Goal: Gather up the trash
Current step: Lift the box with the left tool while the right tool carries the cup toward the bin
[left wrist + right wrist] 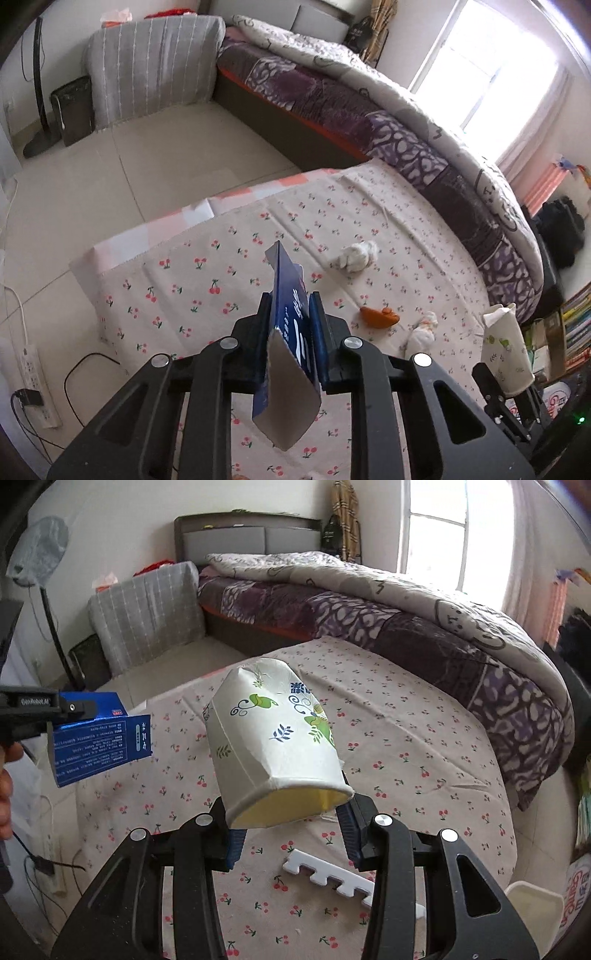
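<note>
The left tongs (290,314) are clamped on a blue wrapper (286,332), held above the near edge of the cherry-print surface (192,280). The right tongs (291,834) grip a crushed paper cup (273,738), lifted over the surface's middle. Two crumpled tissues (354,256) and an orange peel (380,316) lie on the surface toward its right edge.
</note>
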`<action>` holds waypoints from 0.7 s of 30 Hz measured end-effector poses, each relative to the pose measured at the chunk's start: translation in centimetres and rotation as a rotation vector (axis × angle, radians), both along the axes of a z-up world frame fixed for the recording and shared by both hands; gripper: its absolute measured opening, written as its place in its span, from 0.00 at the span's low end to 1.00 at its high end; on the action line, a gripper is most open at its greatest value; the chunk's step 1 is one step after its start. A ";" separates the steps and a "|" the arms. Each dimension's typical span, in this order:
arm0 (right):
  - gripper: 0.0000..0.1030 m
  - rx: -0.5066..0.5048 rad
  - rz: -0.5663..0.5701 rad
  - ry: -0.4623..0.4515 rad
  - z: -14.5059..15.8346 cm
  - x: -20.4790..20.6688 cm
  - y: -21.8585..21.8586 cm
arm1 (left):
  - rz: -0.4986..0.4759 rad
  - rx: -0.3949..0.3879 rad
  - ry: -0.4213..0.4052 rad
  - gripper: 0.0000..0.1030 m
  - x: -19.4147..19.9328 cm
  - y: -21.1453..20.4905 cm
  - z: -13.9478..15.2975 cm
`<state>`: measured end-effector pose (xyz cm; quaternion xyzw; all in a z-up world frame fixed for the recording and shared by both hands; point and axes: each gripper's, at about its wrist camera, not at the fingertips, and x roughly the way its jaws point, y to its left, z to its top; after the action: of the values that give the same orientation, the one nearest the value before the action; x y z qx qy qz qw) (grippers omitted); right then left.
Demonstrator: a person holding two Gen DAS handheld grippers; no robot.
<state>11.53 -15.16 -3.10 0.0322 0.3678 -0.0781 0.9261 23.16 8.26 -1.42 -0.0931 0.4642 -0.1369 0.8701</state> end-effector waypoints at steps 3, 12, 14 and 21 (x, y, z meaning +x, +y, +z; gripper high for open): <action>0.39 0.016 -0.027 -0.014 0.8 -0.8 -0.9 | -0.010 -0.004 -0.023 0.20 -0.5 -0.7 0.7; 0.39 0.002 -0.108 -0.031 2.5 -3.5 -4.0 | -0.061 0.007 -0.151 0.19 -2.7 -4.1 3.7; 0.39 -0.003 -0.130 -0.043 3.0 -4.4 -4.8 | -0.080 0.015 -0.195 0.19 -3.7 -5.3 4.5; 0.39 -0.014 -0.201 -0.074 4.6 -7.3 -7.9 | -0.138 0.061 -0.326 0.19 -6.9 -9.6 6.9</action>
<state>4.21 -23.03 1.55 0.0651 0.3277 -0.1720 0.9267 16.21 -1.35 5.47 -0.0113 0.3261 -0.1955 0.9248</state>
